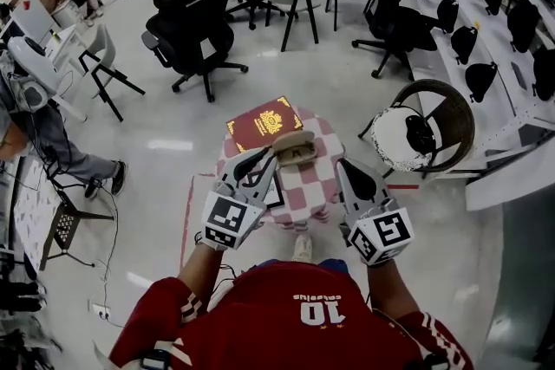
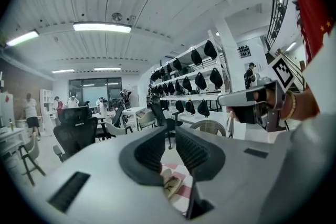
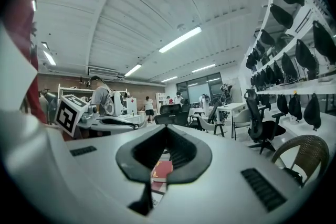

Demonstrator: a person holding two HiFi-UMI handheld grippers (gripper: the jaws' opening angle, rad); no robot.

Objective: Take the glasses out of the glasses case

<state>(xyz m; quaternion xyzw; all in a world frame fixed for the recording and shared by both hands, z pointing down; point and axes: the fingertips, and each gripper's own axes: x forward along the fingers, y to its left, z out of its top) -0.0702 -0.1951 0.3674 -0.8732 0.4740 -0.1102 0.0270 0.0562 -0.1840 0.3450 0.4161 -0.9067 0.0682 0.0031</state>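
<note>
A beige glasses case (image 1: 295, 147) lies open on a small table with a pink-and-white checked cloth (image 1: 323, 179); something dark shows inside it. My left gripper (image 1: 263, 162) hovers just left of the case, jaws a little apart and holding nothing. In the left gripper view the case (image 2: 170, 184) shows below the gap between the jaws (image 2: 171, 134). My right gripper (image 1: 349, 169) hangs at the table's right edge, apart from the case. Its jaws (image 3: 167, 128) meet at the tips with nothing between them.
A red book with a gold emblem (image 1: 264, 121) (image 3: 161, 169) lies on the table behind the case. A wicker chair (image 1: 434, 126) stands to the right, a black office chair (image 1: 195, 30) farther back left. White shelving runs along the right.
</note>
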